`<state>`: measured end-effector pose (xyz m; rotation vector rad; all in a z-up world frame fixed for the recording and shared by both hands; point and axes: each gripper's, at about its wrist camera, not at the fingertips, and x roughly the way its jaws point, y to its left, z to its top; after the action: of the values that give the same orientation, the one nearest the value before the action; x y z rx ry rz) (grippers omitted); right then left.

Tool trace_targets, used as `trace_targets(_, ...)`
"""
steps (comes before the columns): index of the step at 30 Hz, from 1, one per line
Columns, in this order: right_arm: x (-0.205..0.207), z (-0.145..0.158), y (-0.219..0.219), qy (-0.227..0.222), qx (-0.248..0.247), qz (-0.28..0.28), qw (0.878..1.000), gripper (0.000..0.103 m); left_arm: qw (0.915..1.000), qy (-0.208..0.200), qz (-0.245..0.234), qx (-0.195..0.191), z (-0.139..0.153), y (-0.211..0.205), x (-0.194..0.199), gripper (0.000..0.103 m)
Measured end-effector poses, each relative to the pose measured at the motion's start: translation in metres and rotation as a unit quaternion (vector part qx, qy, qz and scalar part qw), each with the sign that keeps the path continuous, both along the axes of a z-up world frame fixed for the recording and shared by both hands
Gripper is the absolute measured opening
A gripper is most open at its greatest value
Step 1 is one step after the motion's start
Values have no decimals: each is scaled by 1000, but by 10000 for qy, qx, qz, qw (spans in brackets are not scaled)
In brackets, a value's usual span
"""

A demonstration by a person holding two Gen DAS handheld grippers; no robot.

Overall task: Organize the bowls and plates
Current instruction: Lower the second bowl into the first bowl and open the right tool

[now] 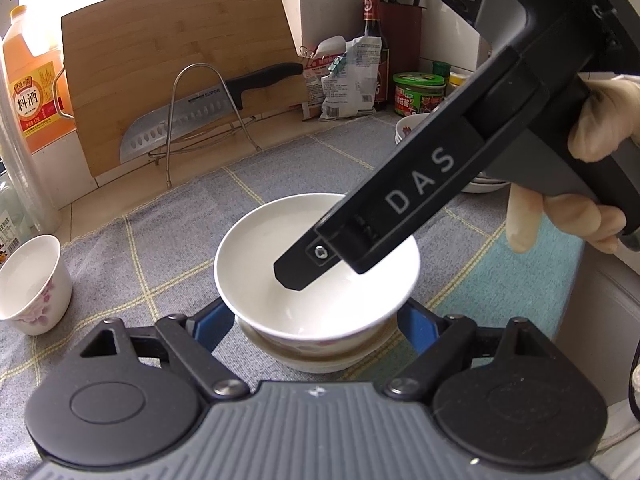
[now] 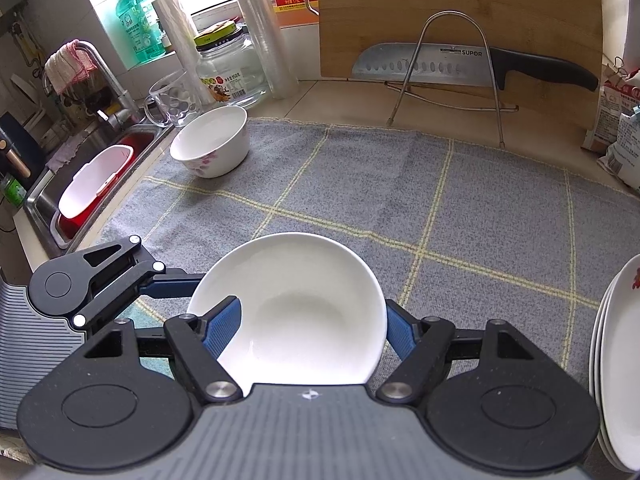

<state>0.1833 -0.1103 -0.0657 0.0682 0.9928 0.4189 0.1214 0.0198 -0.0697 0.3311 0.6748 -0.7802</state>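
We see a plain white bowl resting mouth-up in a second bowl with a pink pattern, the pair stacked on the grey checked mat. Being round, the top bowl has no long axis; its rim tips slightly toward the right gripper.

The right gripper grasps this bowl by its near rim: one blue pad lies inside the bowl, the other finger outside the wall. In the left wrist view the same gripper reaches in from the upper right, its black fingertip dipping into the bowl.

The left gripper stands spread, its blue fingers on either side of the stack; we cannot tell whether they touch it.

A floral bowl sits upright at the mat's far left corner, and stacked plates lie at the right edge.
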Motion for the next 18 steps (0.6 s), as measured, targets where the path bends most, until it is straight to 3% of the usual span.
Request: trace_targets(18,-1,0,0,-23,18,30,10000,84,9998,149,54,-138,-3,4,7,93)
